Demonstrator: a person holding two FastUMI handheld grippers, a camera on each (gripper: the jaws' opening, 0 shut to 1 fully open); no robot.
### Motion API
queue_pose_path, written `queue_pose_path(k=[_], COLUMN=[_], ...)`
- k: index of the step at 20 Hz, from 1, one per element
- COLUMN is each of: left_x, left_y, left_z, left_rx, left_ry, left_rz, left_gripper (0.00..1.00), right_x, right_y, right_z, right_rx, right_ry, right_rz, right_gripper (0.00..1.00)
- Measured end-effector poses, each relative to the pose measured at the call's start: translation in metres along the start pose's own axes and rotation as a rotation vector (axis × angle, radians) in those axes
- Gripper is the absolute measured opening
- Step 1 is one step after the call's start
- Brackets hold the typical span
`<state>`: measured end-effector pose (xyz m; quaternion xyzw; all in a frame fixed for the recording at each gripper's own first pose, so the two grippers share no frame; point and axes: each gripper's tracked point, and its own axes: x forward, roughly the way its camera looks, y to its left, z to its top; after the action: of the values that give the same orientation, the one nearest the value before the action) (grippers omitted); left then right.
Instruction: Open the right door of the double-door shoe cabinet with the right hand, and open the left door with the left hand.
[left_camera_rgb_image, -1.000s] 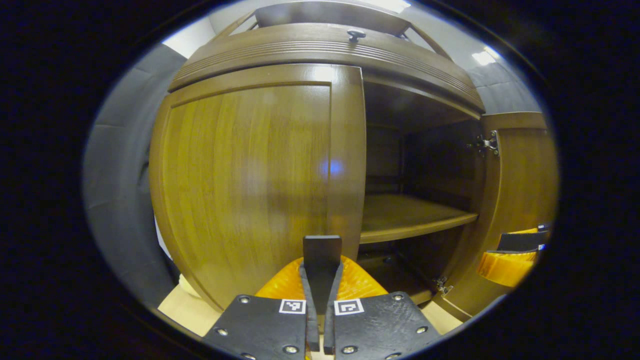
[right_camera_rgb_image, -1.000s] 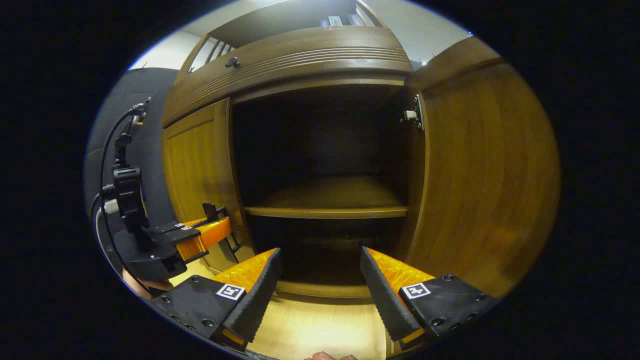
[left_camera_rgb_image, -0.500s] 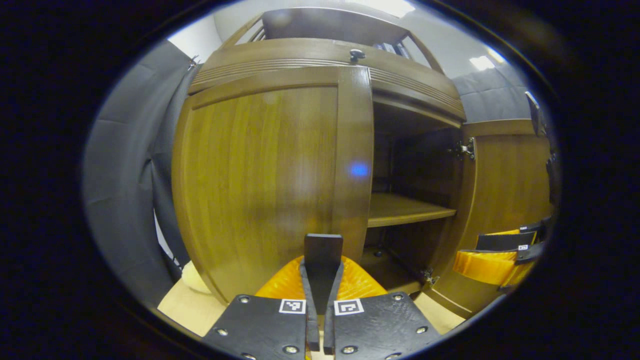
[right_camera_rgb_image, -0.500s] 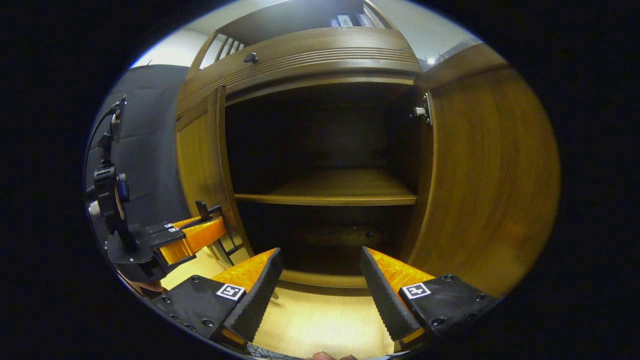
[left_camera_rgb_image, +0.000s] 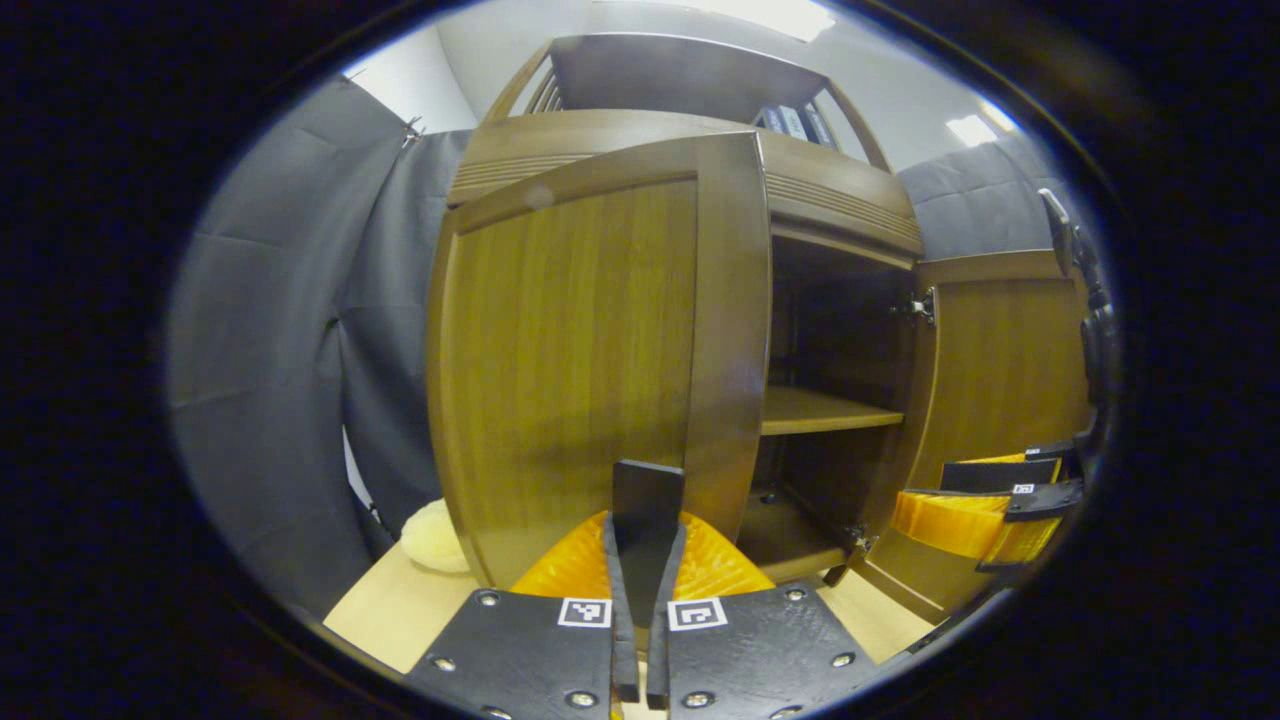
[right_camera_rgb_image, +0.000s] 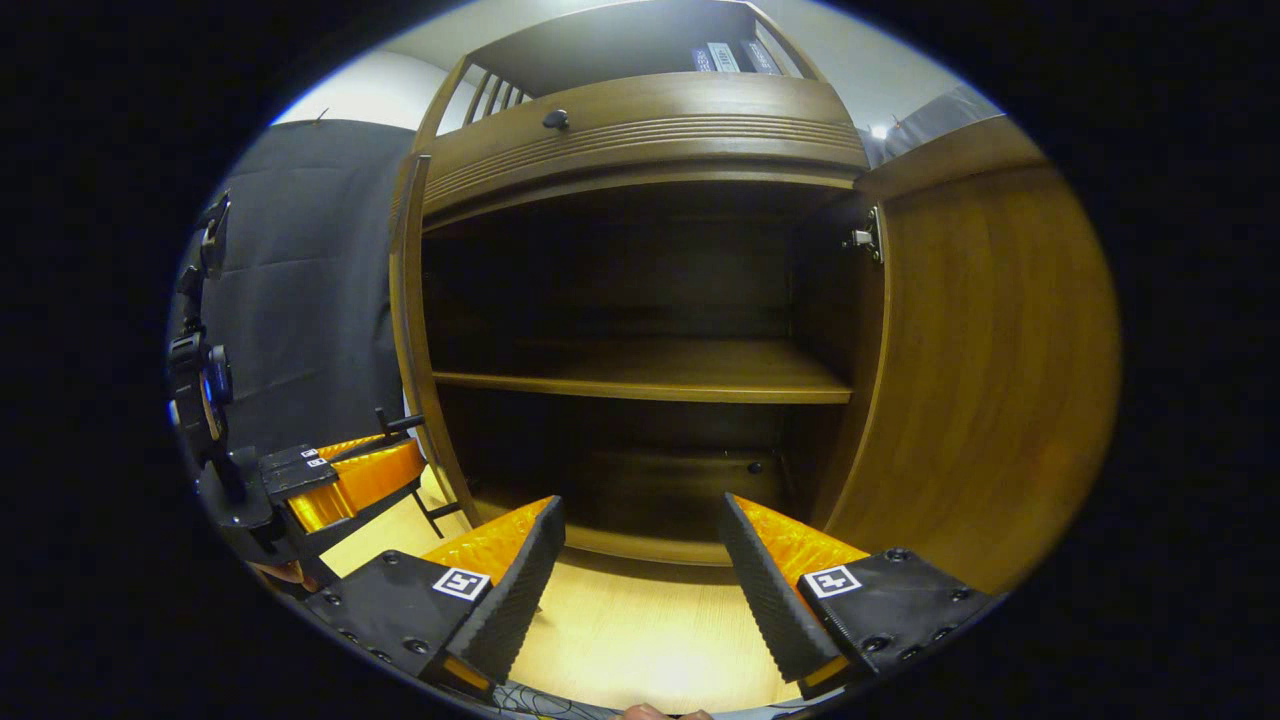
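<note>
The brown wooden shoe cabinet shows its dark inside and a shelf (right_camera_rgb_image: 650, 370). Its left door (left_camera_rgb_image: 580, 340) stands partly swung out and appears edge-on (right_camera_rgb_image: 405, 300) in the right gripper view. The right door (right_camera_rgb_image: 980, 380) is wide open, its hinge at the top, and also appears in the left gripper view (left_camera_rgb_image: 1000, 370). My left gripper (left_camera_rgb_image: 648, 480) is shut, its tips low against the left door near the free edge. Contact is unclear. In the right gripper view the left gripper (right_camera_rgb_image: 395, 430) sits beside that door's edge. My right gripper (right_camera_rgb_image: 640, 530) is open before the cabinet's opening, also visible here (left_camera_rgb_image: 925, 500).
Grey cloth wall (left_camera_rgb_image: 280, 330) hangs left of the cabinet. A pale fluffy thing (left_camera_rgb_image: 432, 535) lies on the light wooden floor (right_camera_rgb_image: 640, 630) behind the left door. Above the doors is a drawer front with a dark knob (right_camera_rgb_image: 555, 120). Books (right_camera_rgb_image: 725, 55) stand on top.
The left door has swung farther out, and my shut left gripper has moved with it. More of the cabinet's inside shows. The right gripper stays open in front of the opening.
</note>
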<state>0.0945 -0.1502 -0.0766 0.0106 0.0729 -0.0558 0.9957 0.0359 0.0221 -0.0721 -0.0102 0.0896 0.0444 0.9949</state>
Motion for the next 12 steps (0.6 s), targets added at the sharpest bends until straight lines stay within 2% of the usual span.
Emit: queue_pose_path(k=[1,2,3,4,6,7,8,9,10,11,12], left_x=[0.000,0.000,0.000,0.000,0.001,0.001,0.001,0.001,0.002,0.003,0.001], left_y=[0.000,0.000,0.001,0.002,0.003,0.002,0.003,0.004,0.005,0.006,0.008], left_z=[0.000,0.000,0.000,0.000,0.000,0.000,0.000,-0.001,-0.001,-0.002,-0.003], left_rx=[0.001,0.000,0.000,0.003,0.011,0.009,0.006,0.004,0.016,0.035,0.041], left_ry=[0.000,-0.001,-0.004,-0.007,-0.012,-0.015,-0.015,-0.015,-0.014,-0.013,-0.015], left_rz=[0.004,0.009,0.015,0.023,0.038,0.043,0.048,0.054,0.063,0.073,0.086], left_gripper=[0.06,0.06,0.06,0.06,0.06,0.06,0.05,0.05,0.05,0.05,0.05], right_x=[-0.003,-0.005,-0.007,-0.010,-0.015,-0.018,-0.019,-0.021,-0.022,-0.023,-0.025], right_y=[0.004,0.007,0.011,0.015,0.022,0.025,0.028,0.031,0.033,0.036,0.037], right_z=[-0.001,-0.002,-0.002,-0.003,-0.007,-0.009,-0.011,-0.013,-0.014,-0.015,-0.016], right_rx=[0.003,0.006,0.005,0.001,-0.009,-0.010,-0.010,-0.010,-0.010,-0.009,-0.009], right_ry=[0.002,0.001,-0.003,-0.004,0.000,0.002,0.006,0.009,0.011,0.012,0.013], right_rz=[0.005,0.010,0.014,0.018,0.026,0.032,0.036,0.042,0.046,0.049,0.052], right_gripper=[0.94,0.98,0.94,0.98,0.98,0.94,0.98,0.94,0.94,0.98,0.94])
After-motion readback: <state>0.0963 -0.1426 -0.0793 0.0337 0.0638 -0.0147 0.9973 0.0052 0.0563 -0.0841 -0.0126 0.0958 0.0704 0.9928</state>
